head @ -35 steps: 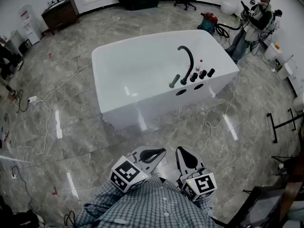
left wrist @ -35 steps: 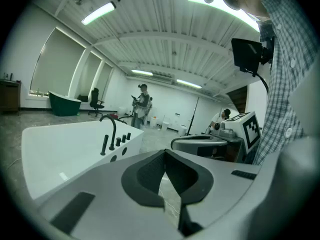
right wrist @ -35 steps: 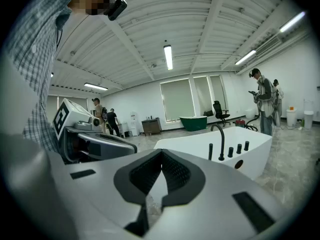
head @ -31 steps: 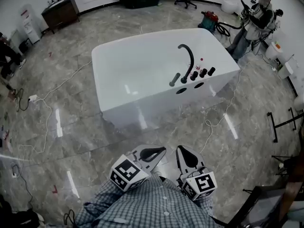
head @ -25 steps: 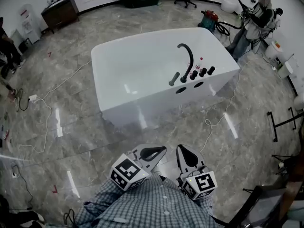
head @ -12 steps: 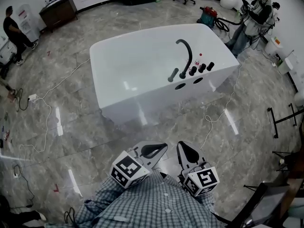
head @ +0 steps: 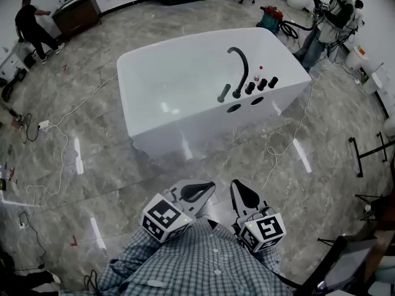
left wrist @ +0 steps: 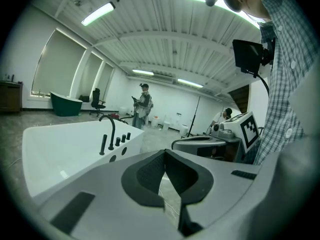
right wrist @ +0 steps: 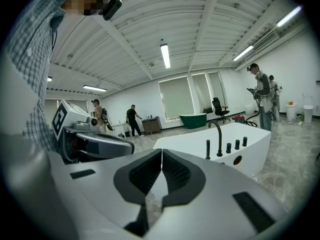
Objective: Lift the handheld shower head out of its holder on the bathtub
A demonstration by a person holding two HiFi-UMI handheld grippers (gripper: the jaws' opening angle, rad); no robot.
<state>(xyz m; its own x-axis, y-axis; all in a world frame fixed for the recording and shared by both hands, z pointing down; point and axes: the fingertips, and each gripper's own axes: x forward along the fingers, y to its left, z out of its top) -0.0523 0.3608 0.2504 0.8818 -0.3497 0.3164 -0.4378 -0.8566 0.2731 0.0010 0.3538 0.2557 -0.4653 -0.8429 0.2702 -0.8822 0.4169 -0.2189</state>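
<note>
**Item:** handheld shower head (head: 224, 92). A slim black rod standing upright in its holder on the near rim of the bathtub (head: 154, 134), at the left end of the row of fittings. Nothing touches it, and it has not been lifted.

**Adjacent fittings:** an arched black spout (head: 241, 63) stands just beside it on the right. Three short knobs (head: 261, 84) follow in a line. Two dark round openings sit in the tub wall below the row.

**Left gripper** (head: 203, 189): jaws pressed together with nothing between them. You hold it low in front of your shirt, well apart from the tub.

**Right gripper** (head: 239, 190): also closed and empty, just beside the left one.

**Step in hand (judged):** the approach. The lift itself has not begun.

**Handling notes:**
- Walk in until the rim is within easy reach, and spread the jaws of your chosen gripper before you get there, not beside the rod.
- Come at the rod from its open left side, so the spout does not crowd the jaws.
- Pinch the upper part of the rod squarely across its width. It looks smooth, so a skewed grip may slip.
- Draw it straight up along its own axis. Tilting early may bind it in the holder.
- A hose probably trails below, so lift steadily and expect some drag.

**Floor hazard:** a pale cable (head: 281, 153) snakes across the floor near the tub's right corner. Step clear of it.
</note>
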